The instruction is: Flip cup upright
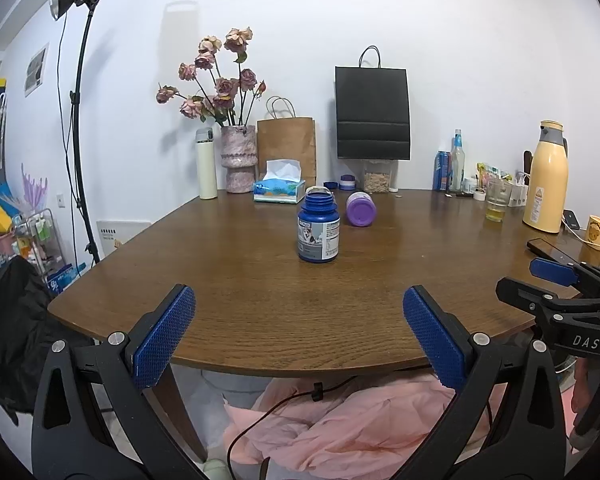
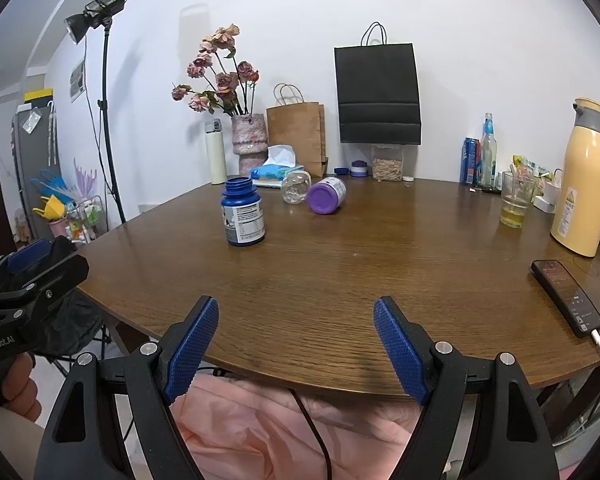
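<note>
A purple cup (image 1: 361,210) (image 2: 326,198) lies on its side on the brown wooden table (image 1: 260,304) (image 2: 340,272), its purple round end facing me. A clear glass jar (image 2: 296,187) lies on its side just left of it. In the left wrist view that jar is mostly hidden behind an upright, uncapped blue bottle (image 1: 319,228) (image 2: 242,212). My left gripper (image 1: 299,296) hovers open over the table's near edge, well short of the bottle. My right gripper (image 2: 296,306) is open too, at the near edge, with nothing between its fingers.
At the back stand a vase of dried roses (image 1: 238,158), a white flask (image 1: 206,164), a tissue box (image 1: 279,191), and brown and black paper bags. On the right are a yellow thermos (image 2: 582,180), a glass of yellow liquid (image 2: 516,200) and a phone on a cable (image 2: 566,296).
</note>
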Demonstrator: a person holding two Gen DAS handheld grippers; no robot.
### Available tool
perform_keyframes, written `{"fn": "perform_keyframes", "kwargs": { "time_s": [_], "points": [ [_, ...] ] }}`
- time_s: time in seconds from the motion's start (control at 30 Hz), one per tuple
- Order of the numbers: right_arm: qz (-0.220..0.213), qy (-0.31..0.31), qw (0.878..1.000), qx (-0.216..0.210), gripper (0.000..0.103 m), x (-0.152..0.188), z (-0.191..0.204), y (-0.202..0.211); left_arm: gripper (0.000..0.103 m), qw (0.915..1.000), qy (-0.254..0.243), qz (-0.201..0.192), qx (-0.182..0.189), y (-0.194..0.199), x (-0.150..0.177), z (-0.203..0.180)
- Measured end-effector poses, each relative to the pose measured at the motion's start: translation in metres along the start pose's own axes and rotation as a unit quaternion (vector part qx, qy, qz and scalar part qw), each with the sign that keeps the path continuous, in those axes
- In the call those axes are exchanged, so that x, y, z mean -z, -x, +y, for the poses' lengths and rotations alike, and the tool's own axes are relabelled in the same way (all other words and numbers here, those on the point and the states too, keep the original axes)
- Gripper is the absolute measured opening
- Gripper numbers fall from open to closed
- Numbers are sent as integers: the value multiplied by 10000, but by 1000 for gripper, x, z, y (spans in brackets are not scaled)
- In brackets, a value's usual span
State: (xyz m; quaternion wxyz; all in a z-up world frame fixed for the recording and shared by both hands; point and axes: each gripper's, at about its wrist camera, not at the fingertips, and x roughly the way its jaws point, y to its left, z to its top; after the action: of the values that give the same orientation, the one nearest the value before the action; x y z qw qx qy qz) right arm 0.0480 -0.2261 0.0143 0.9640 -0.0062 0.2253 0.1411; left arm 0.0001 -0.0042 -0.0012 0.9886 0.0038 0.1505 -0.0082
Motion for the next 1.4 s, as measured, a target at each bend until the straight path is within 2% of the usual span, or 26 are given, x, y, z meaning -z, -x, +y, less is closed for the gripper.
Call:
{"fn": "perform_keyframes", "kwargs": {
  "time_s": [1.13,1.27,1.4],
  "points": [
    [17,-29,10000,1,84,2,0,-4,103,10000,-6,-14,-70,-5,2,0],
    [-3,-128,9999,1,84,-1,-6,-13,103,9995,-165,-28,-250,-20,-7,-5],
    [29,-161,9996,231,84,-23,-22,-37,103,10000,-32,-79,23,-47,-33,-10]
  ]
}}
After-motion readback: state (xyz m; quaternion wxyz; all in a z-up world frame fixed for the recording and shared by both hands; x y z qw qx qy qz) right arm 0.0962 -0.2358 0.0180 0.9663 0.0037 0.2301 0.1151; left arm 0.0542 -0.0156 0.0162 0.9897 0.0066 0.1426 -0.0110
